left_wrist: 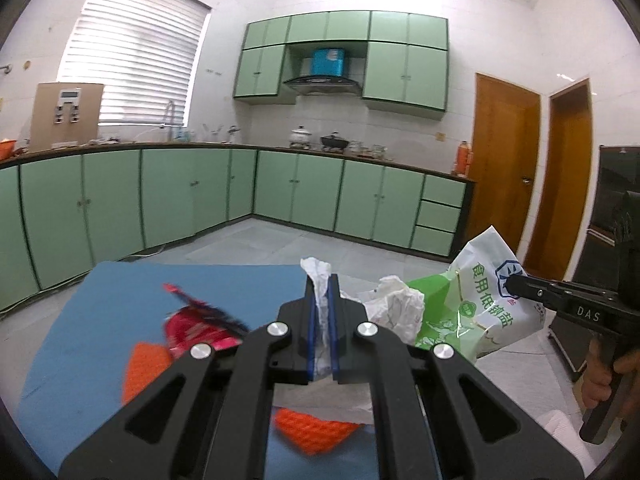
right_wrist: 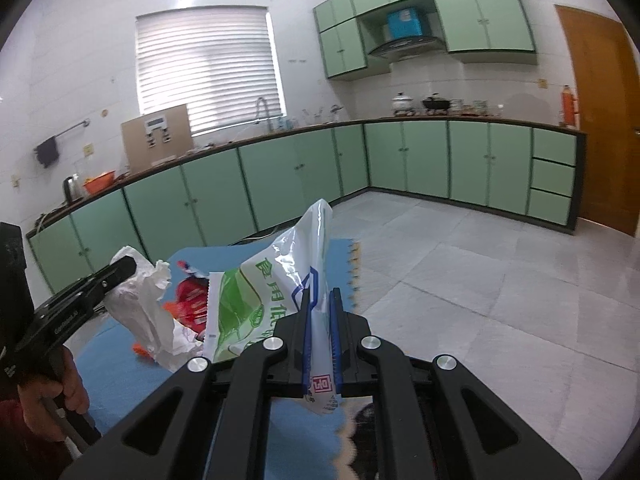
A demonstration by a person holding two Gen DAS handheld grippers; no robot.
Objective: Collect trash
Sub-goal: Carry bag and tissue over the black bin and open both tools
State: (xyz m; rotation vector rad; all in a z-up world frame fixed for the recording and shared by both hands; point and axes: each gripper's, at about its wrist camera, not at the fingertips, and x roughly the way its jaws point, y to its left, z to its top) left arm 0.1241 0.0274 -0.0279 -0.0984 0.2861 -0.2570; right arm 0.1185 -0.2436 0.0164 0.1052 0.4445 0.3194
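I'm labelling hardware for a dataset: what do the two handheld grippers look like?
Both are matte black, with angular linkage arms and round silver pivot bolts. The left gripper and the right gripper each carry two flat fingers lined with blue pads. White "DAS" lettering marks the right gripper's side; each has a black pistol-style handle.

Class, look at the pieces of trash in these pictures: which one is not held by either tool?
The red wrapper lying on the blue mat. The left tool is shut on the crumpled white tissue, and the right tool on the green-and-white bag.
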